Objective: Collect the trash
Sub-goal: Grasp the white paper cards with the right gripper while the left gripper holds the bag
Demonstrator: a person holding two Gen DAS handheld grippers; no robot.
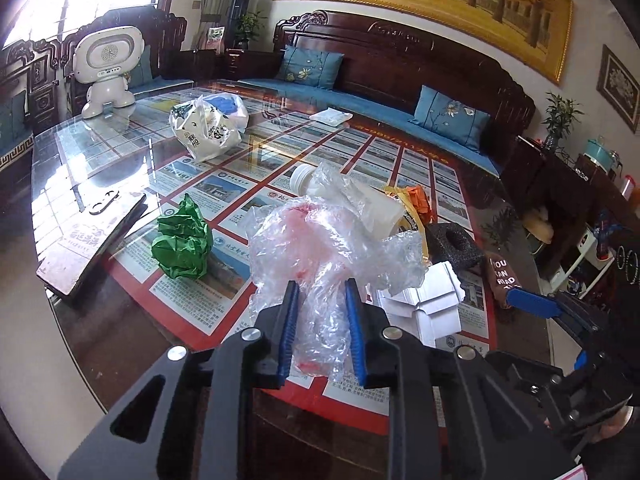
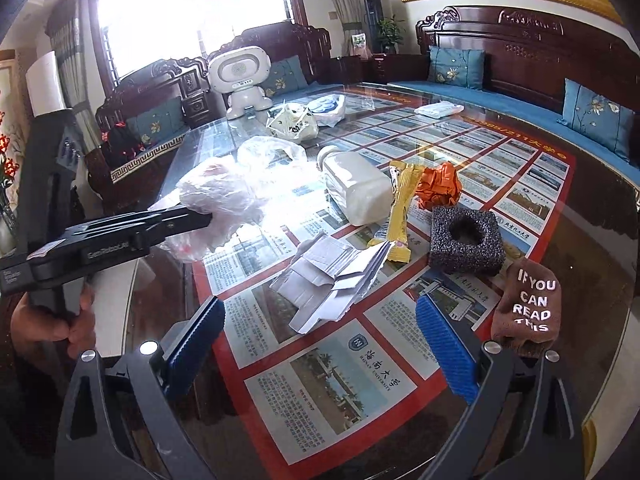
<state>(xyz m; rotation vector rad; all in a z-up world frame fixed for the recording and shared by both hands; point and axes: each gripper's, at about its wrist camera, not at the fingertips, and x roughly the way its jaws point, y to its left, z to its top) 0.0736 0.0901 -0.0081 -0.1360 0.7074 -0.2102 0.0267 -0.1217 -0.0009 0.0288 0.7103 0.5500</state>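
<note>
My left gripper [image 1: 321, 286] is shut on a crumpled clear plastic bag [image 1: 320, 240] with pink stains and holds it above the glass table; the bag also shows in the right wrist view [image 2: 216, 196]. My right gripper [image 2: 320, 312] is open and empty, just short of a flattened white carton [image 2: 328, 276]. Beyond the carton lie a white plastic bottle [image 2: 356, 188], a yellow wrapper [image 2: 398, 216], a crumpled orange paper [image 2: 438, 184], a black foam block [image 2: 466, 240] and a brown sock [image 2: 528, 304]. A green paper ball [image 1: 182, 240] lies left of the bag.
A white printed shopping bag [image 1: 208, 126] and a white robot toy [image 1: 108, 68] stand at the table's far side. A flat curved board [image 1: 92, 240] lies at the left. A small white packet [image 1: 330, 116] lies far back. Sofas surround the glass table [image 2: 592, 220].
</note>
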